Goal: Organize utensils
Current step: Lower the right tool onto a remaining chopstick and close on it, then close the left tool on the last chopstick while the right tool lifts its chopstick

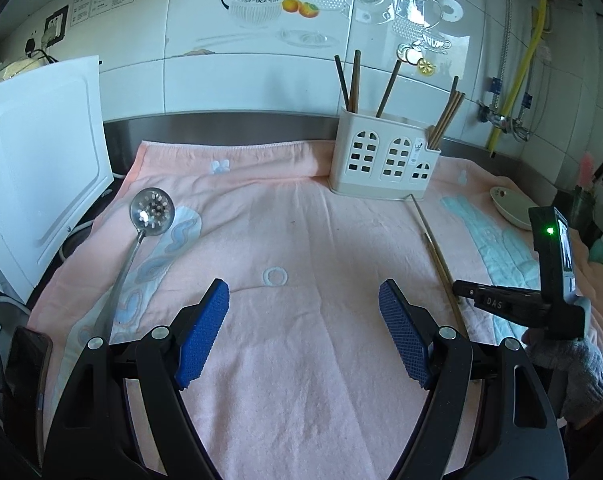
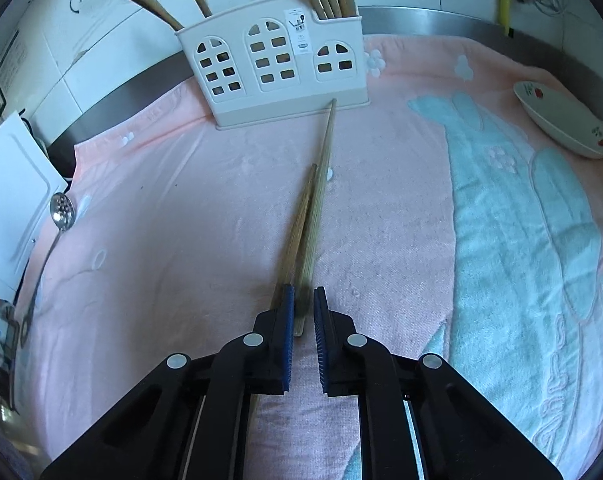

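Observation:
A white utensil holder stands at the back of the pink towel, with several chopsticks in it. Two wooden chopsticks lie on the towel, tips toward the holder; they also show in the left wrist view. My right gripper has its blue pads nearly closed around the chopsticks' near ends, a narrow gap still showing; it also appears in the left wrist view. A metal slotted spoon lies at the left. My left gripper is open and empty above the towel's middle.
A white board leans at the left. A white dish sits at the right edge of the towel. A yellow hose and valves hang at the back right. A phone stands at the near left.

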Demonstrator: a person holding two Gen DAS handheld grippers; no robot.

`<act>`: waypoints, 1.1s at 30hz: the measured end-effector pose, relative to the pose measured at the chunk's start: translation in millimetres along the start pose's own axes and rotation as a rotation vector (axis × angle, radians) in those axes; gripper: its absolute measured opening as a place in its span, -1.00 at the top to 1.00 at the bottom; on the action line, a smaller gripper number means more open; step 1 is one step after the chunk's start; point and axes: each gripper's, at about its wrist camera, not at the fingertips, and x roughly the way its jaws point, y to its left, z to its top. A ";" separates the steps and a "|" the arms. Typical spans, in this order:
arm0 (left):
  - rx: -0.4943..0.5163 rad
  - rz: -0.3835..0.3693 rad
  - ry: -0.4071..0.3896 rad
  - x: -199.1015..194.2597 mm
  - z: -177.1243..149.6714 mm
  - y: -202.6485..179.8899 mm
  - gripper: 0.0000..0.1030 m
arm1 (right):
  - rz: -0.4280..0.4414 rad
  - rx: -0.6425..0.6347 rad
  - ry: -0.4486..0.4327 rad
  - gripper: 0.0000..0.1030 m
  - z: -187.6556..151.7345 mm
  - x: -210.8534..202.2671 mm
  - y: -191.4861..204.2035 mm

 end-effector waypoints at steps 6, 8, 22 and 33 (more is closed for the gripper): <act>-0.001 -0.017 0.016 1.7 -4.2 -4.8 -0.49 | -0.055 -0.063 -0.010 0.79 -3.2 6.9 16.0; 0.004 -0.022 0.021 2.0 -5.6 -6.8 -0.49 | -0.048 -0.048 -0.017 0.80 -3.0 7.1 13.6; 0.040 -0.152 0.113 19.4 -28.5 -52.4 -0.49 | -0.032 -0.061 -0.107 0.87 -4.1 -39.9 -7.8; 0.065 -0.281 0.230 53.9 -50.0 -110.3 -0.20 | -0.033 -0.083 -0.277 0.87 11.0 -121.2 -36.1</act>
